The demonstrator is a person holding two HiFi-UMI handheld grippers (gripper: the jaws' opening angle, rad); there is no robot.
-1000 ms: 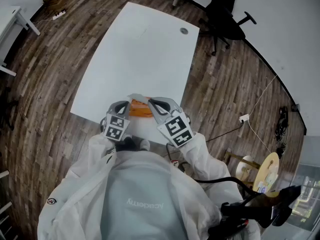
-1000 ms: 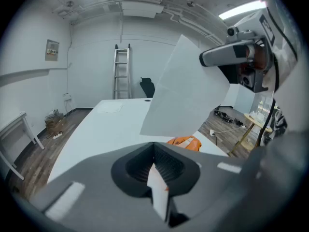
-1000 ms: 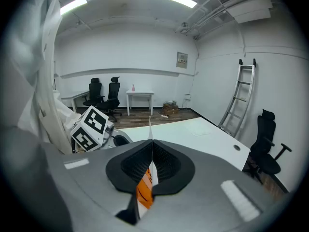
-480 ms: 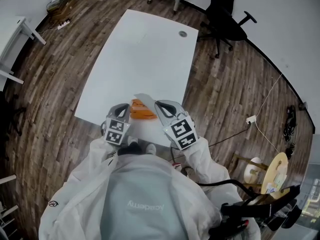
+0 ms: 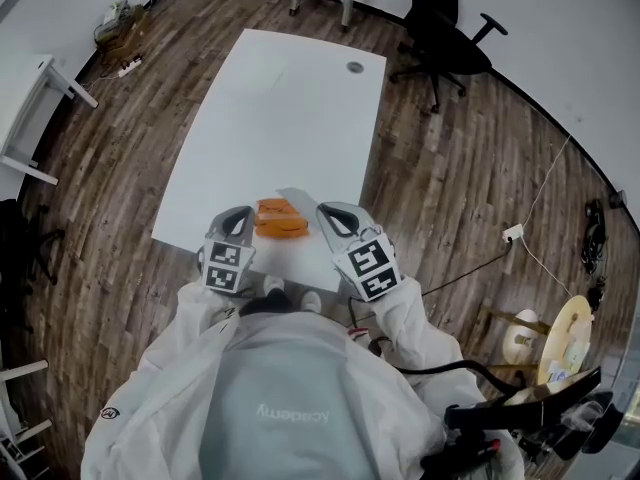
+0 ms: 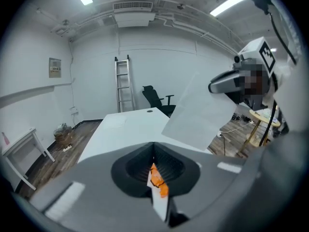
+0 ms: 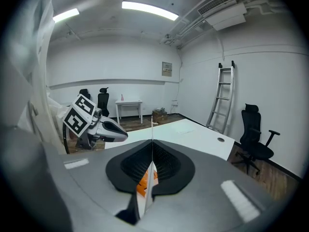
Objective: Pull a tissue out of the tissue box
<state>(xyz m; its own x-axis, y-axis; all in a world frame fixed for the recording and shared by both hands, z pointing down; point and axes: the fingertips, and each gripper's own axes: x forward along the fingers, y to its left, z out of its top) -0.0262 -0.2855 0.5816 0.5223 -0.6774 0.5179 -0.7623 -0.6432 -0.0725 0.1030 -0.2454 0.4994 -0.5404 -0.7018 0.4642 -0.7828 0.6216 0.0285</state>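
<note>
A person in a white suit (image 5: pixel 290 398) is standing at the near end of a long white worktop (image 5: pixel 280 118) and is holding a gripper in each hand.

The orange tissue box (image 5: pixel 281 219) is sitting near the close edge of the worktop, right between the two grippers.

The left gripper (image 6: pixel 154 151) is pressing its jaws shut. It is pinching an orange and white bit that looks like the end of the tissue box. From above, its tip is touching the left end of the box.

The right gripper (image 7: pixel 152 149) is also squeezing its jaws shut. It is holding the tissue (image 6: pixel 195 112), a thin white sheet. The sheet is hanging in the air above the worktop and is leaning to one side. In the right gripper view the sheet is showing only as a thin white line running up between the jaws, with the orange box peeking through lower down. I cannot tell if the bottom of the sheet is out of the box.

A black chair (image 5: pixel 440 28) is standing on the wood floor past the far corner of the worktop. A ladder (image 6: pixel 123 83) is leaning on the far wall. A small white table (image 7: pixel 129 105) is standing by another wall.
</note>
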